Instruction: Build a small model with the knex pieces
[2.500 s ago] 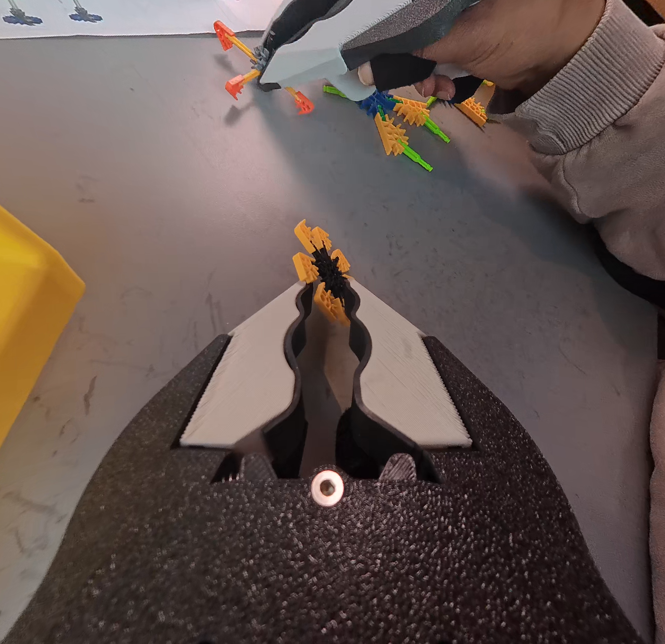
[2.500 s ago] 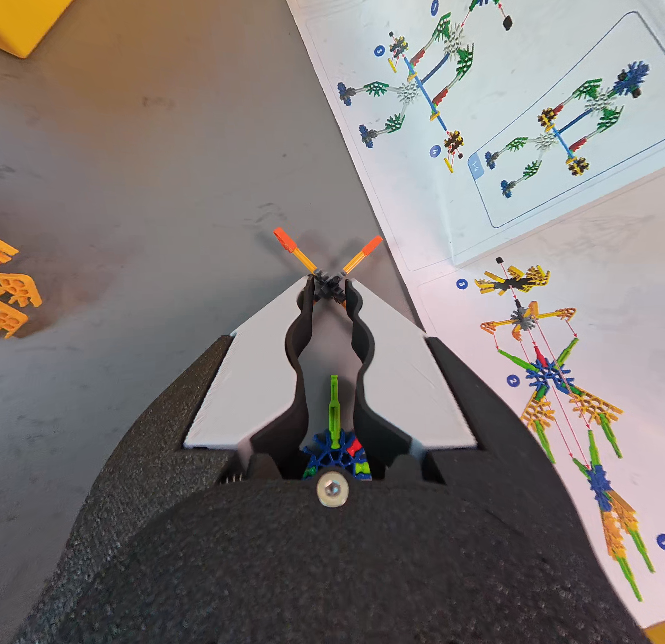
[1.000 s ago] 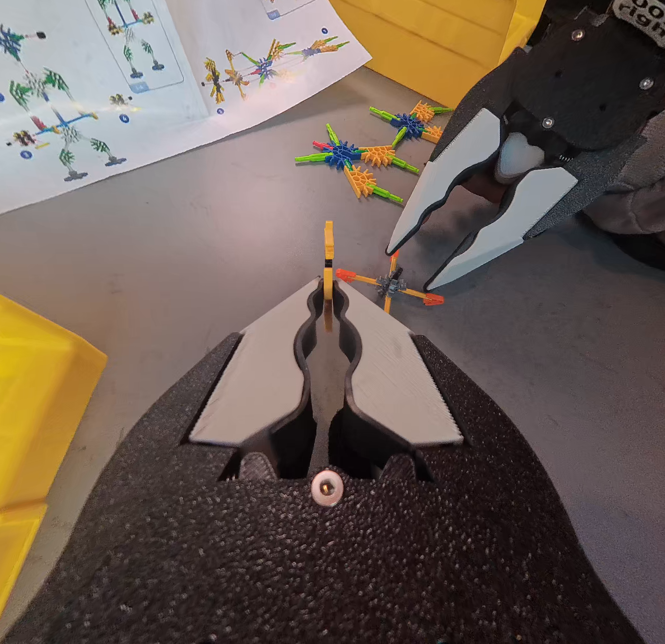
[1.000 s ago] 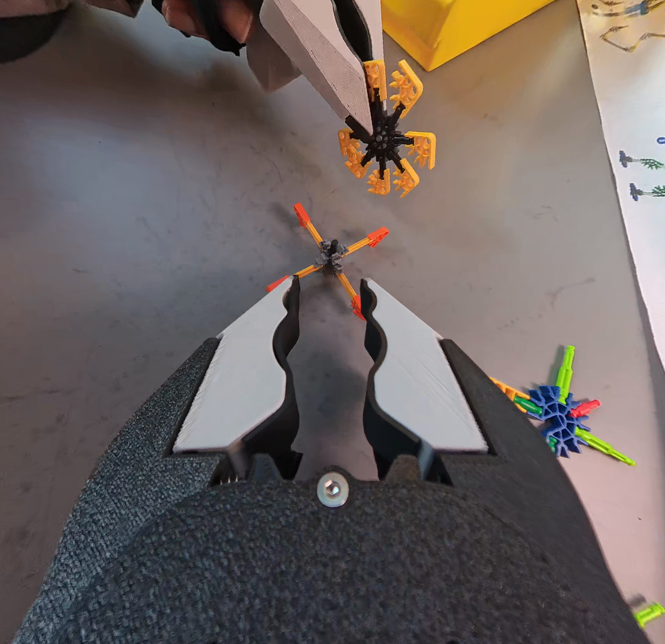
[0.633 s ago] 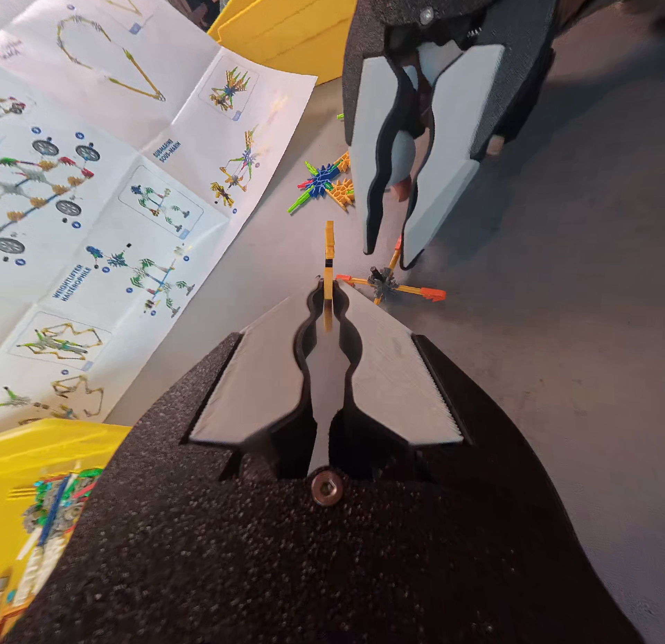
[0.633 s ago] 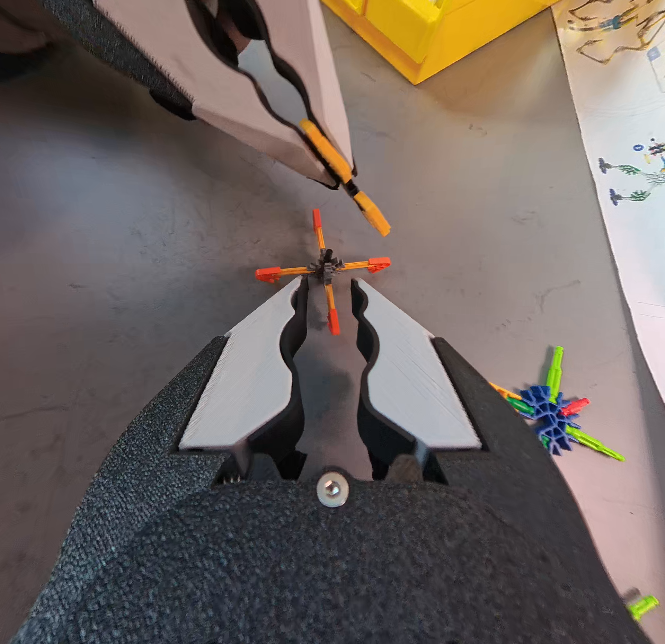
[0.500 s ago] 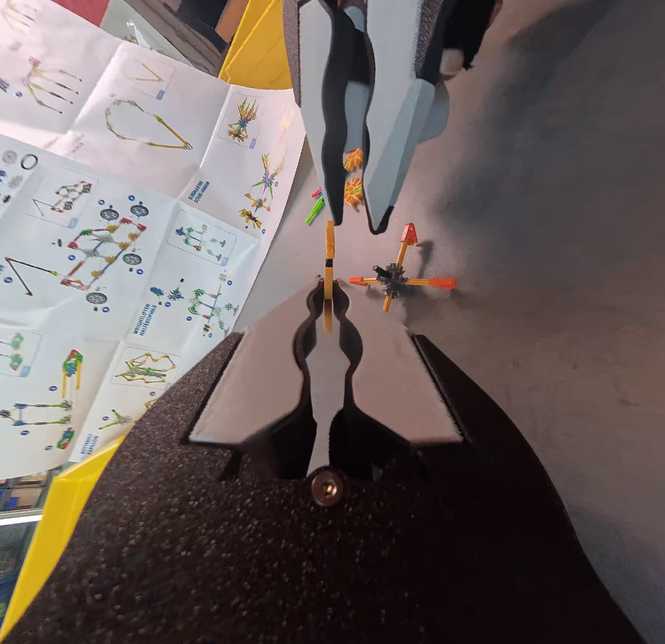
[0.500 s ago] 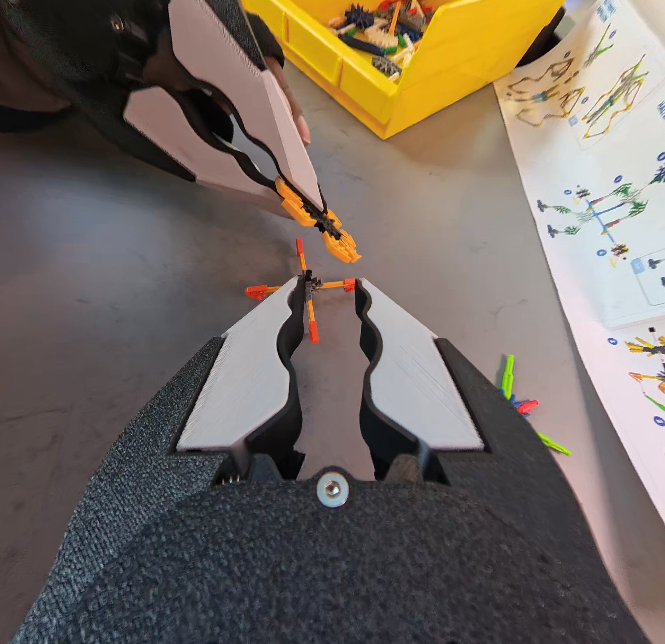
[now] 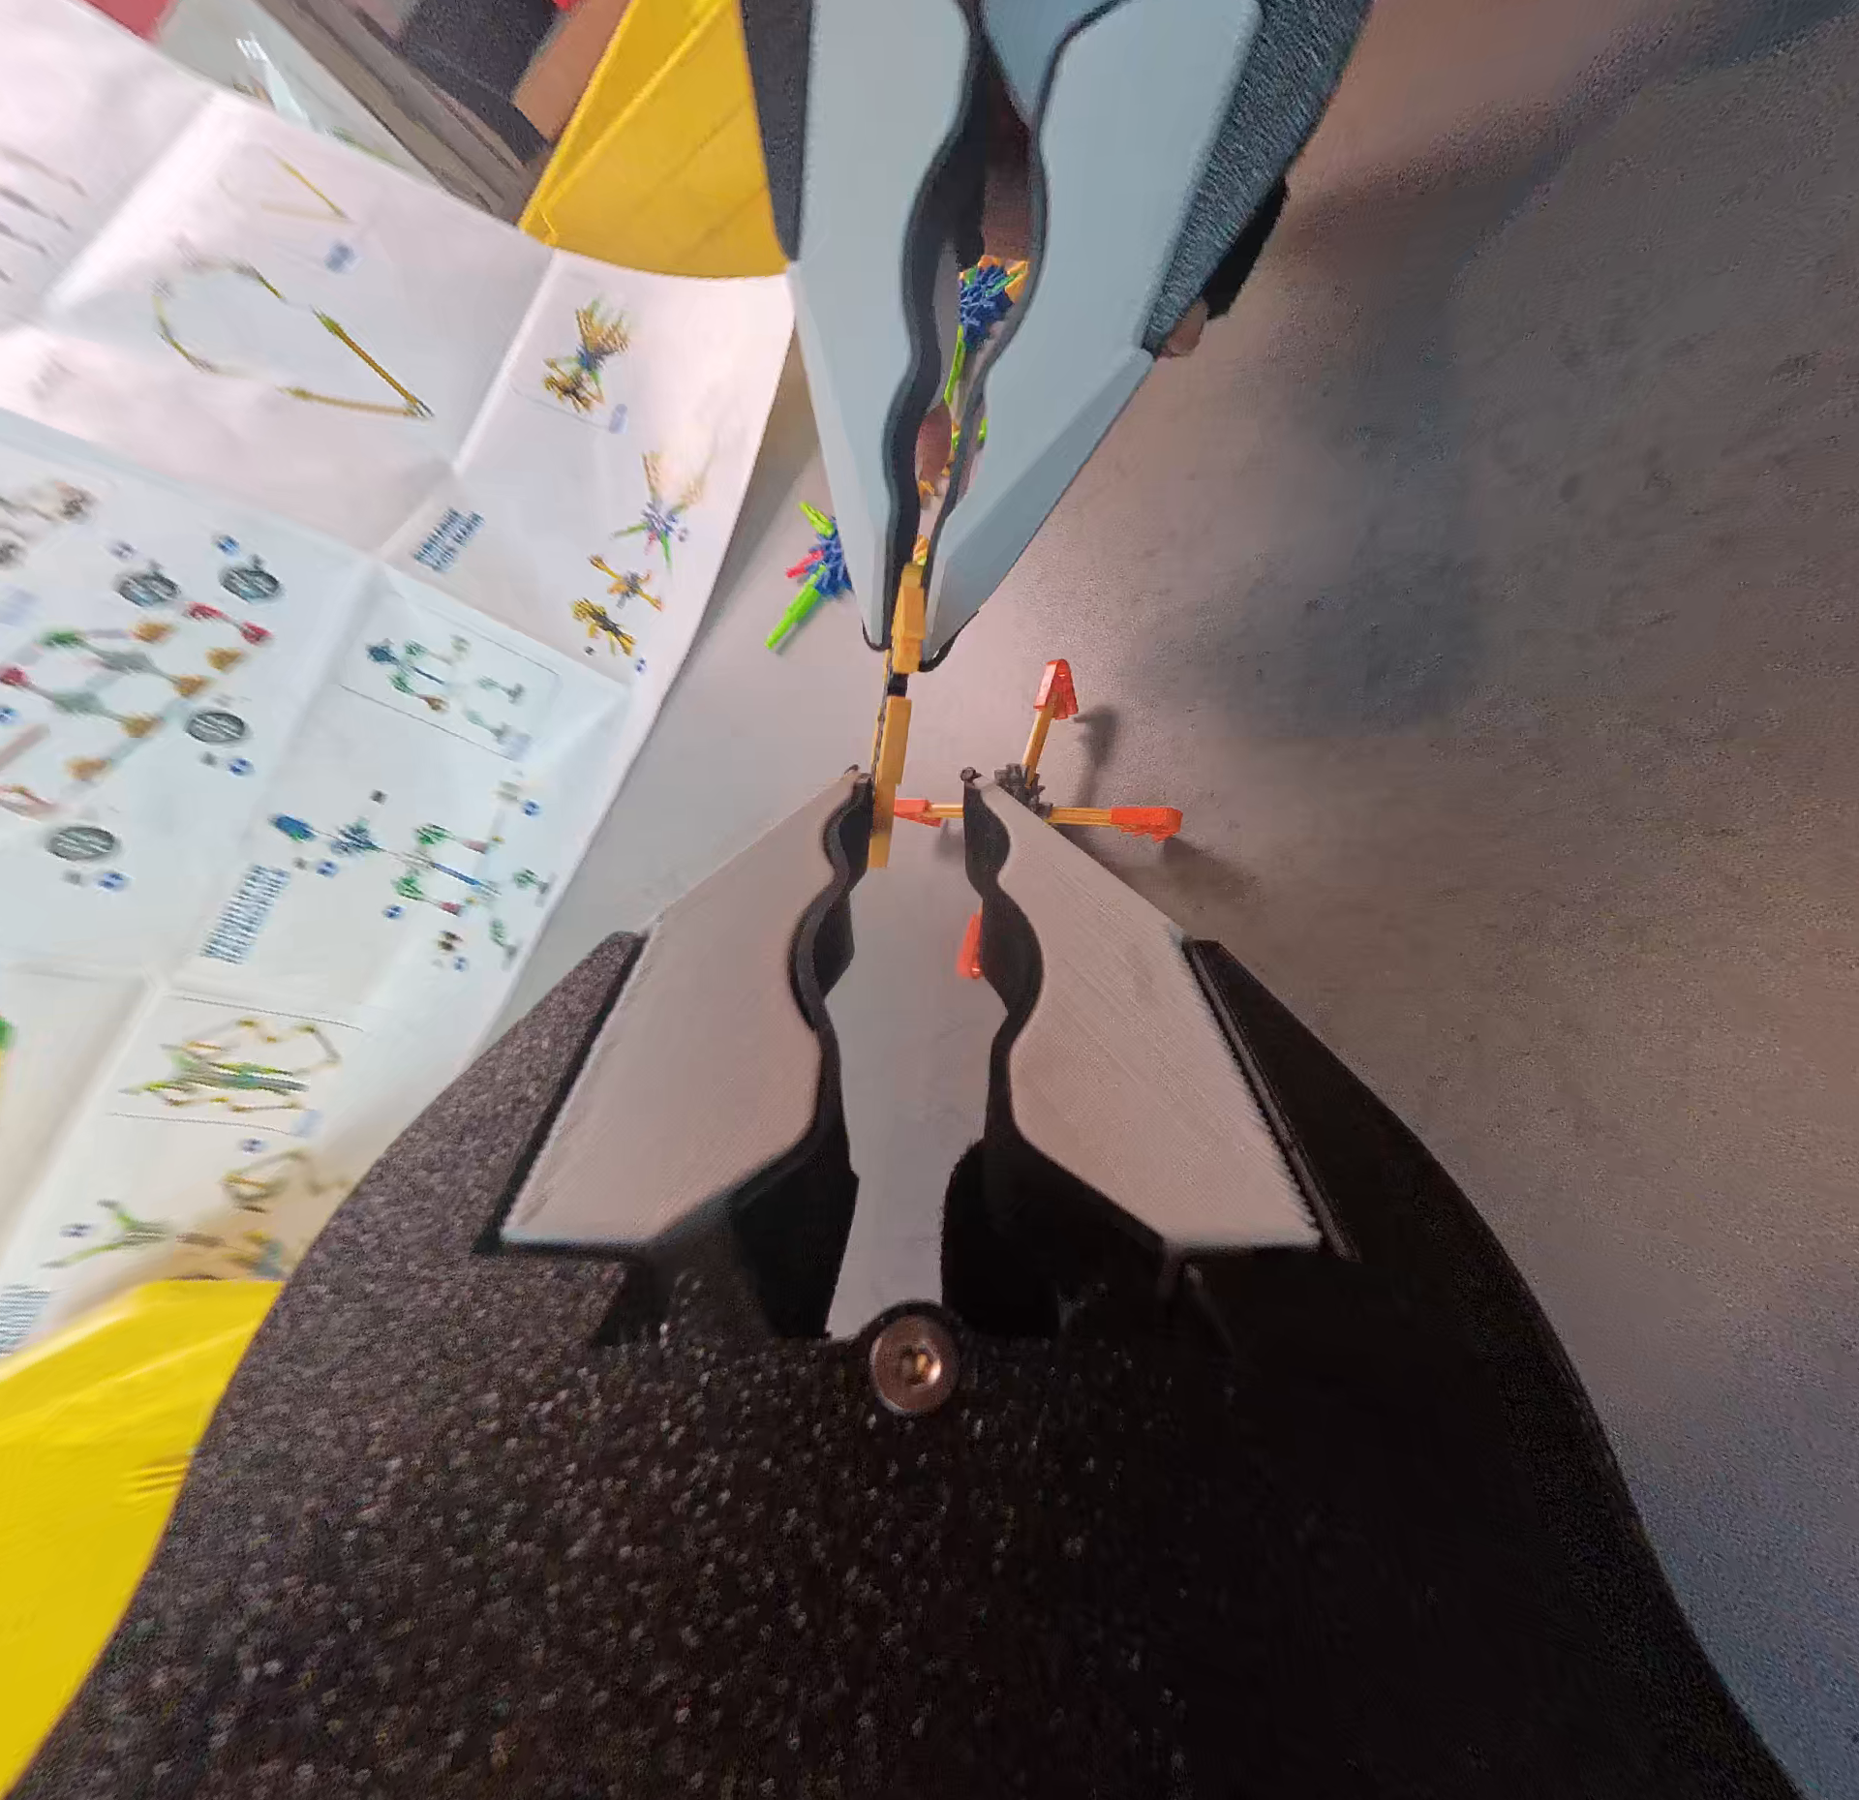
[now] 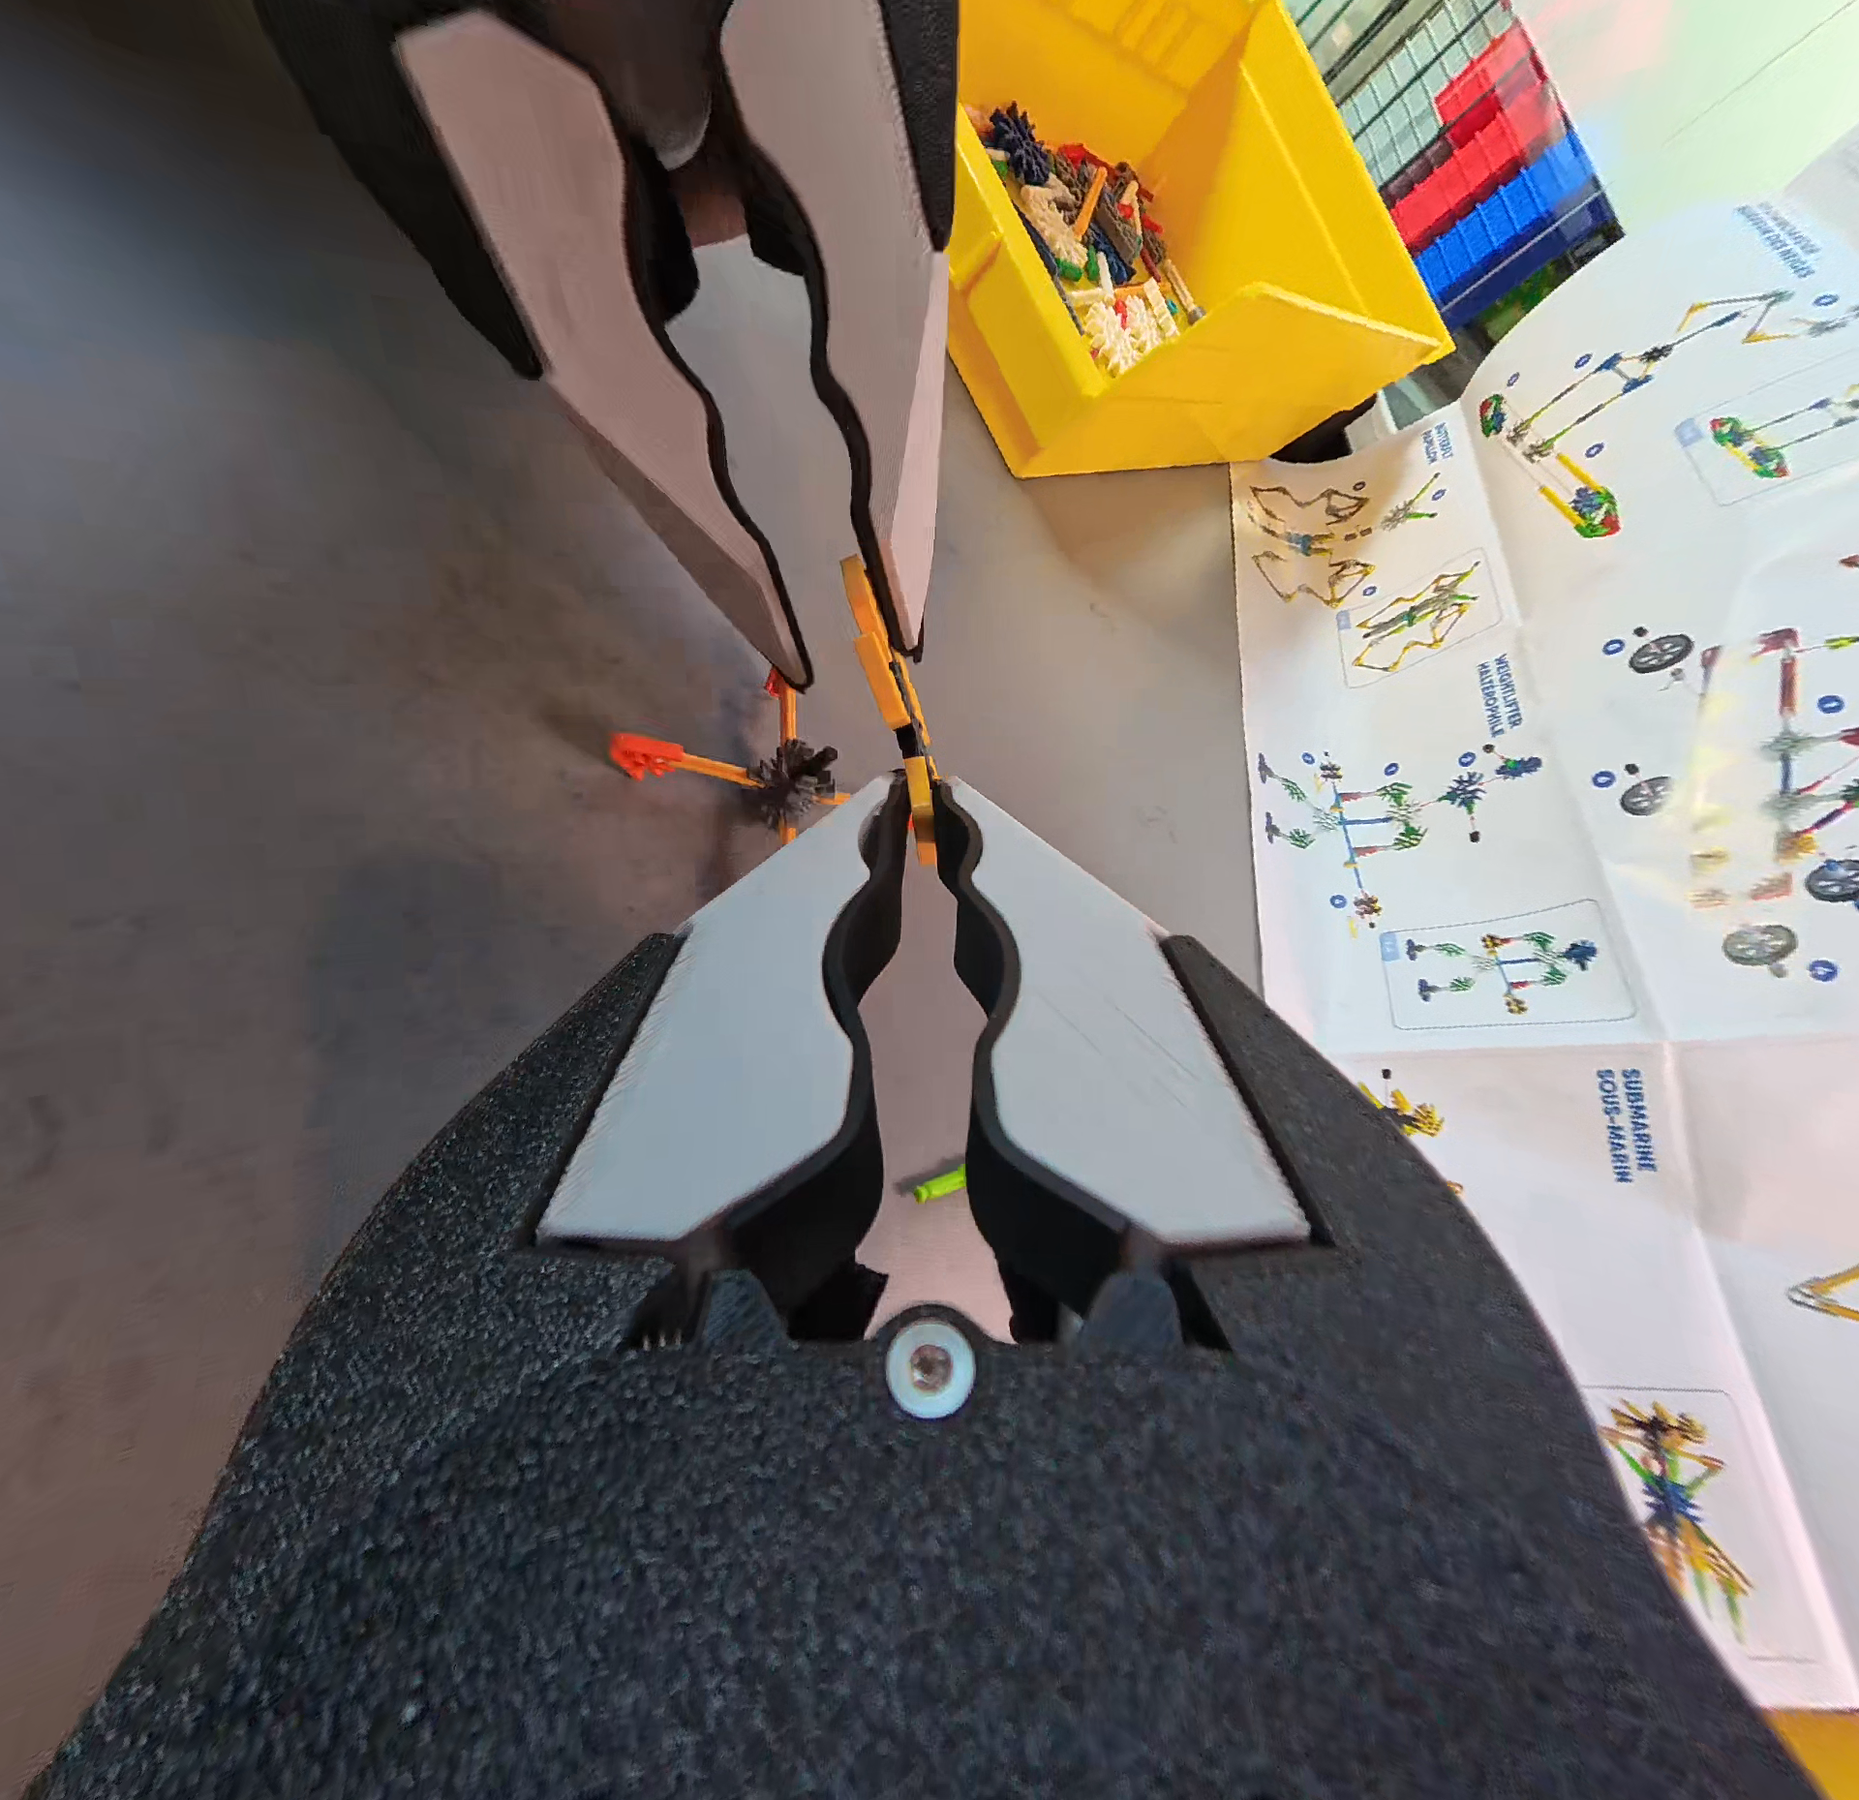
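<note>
Here right gripper (image 10: 913, 798) pinches yellow wheel (image 10: 885, 690) above orange-tipped cross (image 10: 795, 771); left gripper (image 9: 912, 784) gapes, perhaps touching it.

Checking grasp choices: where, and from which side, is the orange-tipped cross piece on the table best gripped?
The orange-tipped cross piece is likely best pinched at its dark hub, from above, fingers dropping into gaps between rods. The hub is its thick centre; the thin rods splay out low over the table and would pivot.
</note>
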Demonstrator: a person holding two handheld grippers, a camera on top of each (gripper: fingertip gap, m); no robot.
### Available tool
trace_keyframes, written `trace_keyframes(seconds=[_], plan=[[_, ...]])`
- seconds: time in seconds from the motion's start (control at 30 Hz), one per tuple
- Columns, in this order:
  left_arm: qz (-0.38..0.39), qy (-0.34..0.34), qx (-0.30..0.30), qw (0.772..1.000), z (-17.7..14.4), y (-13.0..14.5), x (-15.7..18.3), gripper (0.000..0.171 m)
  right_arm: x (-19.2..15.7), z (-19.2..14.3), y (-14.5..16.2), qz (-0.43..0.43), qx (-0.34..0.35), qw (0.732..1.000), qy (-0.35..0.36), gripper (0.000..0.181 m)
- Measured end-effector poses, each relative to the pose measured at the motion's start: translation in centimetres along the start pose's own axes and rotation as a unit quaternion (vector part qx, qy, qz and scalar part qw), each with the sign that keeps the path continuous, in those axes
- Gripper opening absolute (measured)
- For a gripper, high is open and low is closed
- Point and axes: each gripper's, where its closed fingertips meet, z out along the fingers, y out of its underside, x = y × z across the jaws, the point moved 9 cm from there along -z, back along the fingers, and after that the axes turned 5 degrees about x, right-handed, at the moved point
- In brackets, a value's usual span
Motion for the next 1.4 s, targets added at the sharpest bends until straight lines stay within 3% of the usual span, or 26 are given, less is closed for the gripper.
trace_keyframes(seconds=[0.1,0.17,0.27,0.37,0.4,0.43,0.6,0.7,0.8,0.9,1.0,1.07,1.17,1.23,1.3,1.4], plan=[[-0.185,0.068,0.030,0.980,-0.9,0.2,-1.9,0.025,0.0,0.2,0.6,-0.038,-0.003,0.999,0.026,0.002],[-0.323,0.098,0.056,0.940,-1.4,0.7,-3.4,0.025,0.1,0.1,0.7,-0.073,-0.006,0.996,0.050,0.002],[-0.533,0.157,0.093,0.826,-1.4,2.2,-5.0,0.025,0.0,0.1,0.1,-0.127,0.007,0.989,0.080,0.001],[-0.663,0.209,0.140,0.705,-1.1,3.5,-5.3,0.025,-0.7,0.2,-0.4,-0.184,0.012,0.978,0.095,0.001],[-0.681,0.225,0.146,0.681,-0.9,3.6,-5.2,0.025,-1.1,0.3,-0.5,-0.205,0.013,0.974,0.099,0.001],[-0.689,0.234,0.143,0.671,-0.7,3.5,-4.9,0.024,-1.4,0.3,-0.6,-0.224,0.013,0.969,0.103,0.001],[-0.668,0.215,0.110,0.704,0.1,3.0,-3.8,0.000,-2.1,0.0,-0.5,-0.241,0.012,0.964,0.113,0.001],[-0.657,0.203,0.091,0.720,0.4,3.2,-3.6,0.000,-2.1,0.2,-0.2,-0.211,0.005,0.974,0.085,0.002],[-0.656,0.194,0.077,0.725,0.5,3.4,-3.4,0.000,-2.2,0.1,0.2,-0.132,0.006,0.991,0.025,0.016],[-0.655,0.192,0.064,0.728,0.6,3.6,-3.3,0.000,-1.4,-0.3,0.3,0.020,0.010,0.999,-0.045,0.056],[-0.644,0.181,0.052,0.741,0.5,3.8,-3.4,0.000,-0.7,-0.9,0.4,0.053,0.023,0.997,-0.048,0.039],[-0.625,0.177,0.046,0.759,0.3,3.7,-3.6,0.000,-0.7,-1.0,0.5,0.063,0.028,0.996,-0.051,0.037],[-0.573,0.158,0.003,0.804,-0.1,4.2,-3.9,0.002,-0.2,-0.6,0.7,0.150,0.018,0.986,-0.064,0.043],[-0.536,0.165,-0.015,0.828,-0.3,4.2,-3.9,0.018,-0.1,-0.2,0.8,0.223,-0.012,0.971,-0.088,0.058],[-0.495,0.179,-0.038,0.850,-0.6,4.2,-3.7,0.024,-0.2,0.3,0.7,0.284,-0.038,0.953,-0.101,0.064],[-0.451,0.201,-0.059,0.867,-0.7,4.0,-3.1,0.027,-0.4,0.8,0.7,0.341,-0.078,0.932,-0.100,0.053]])
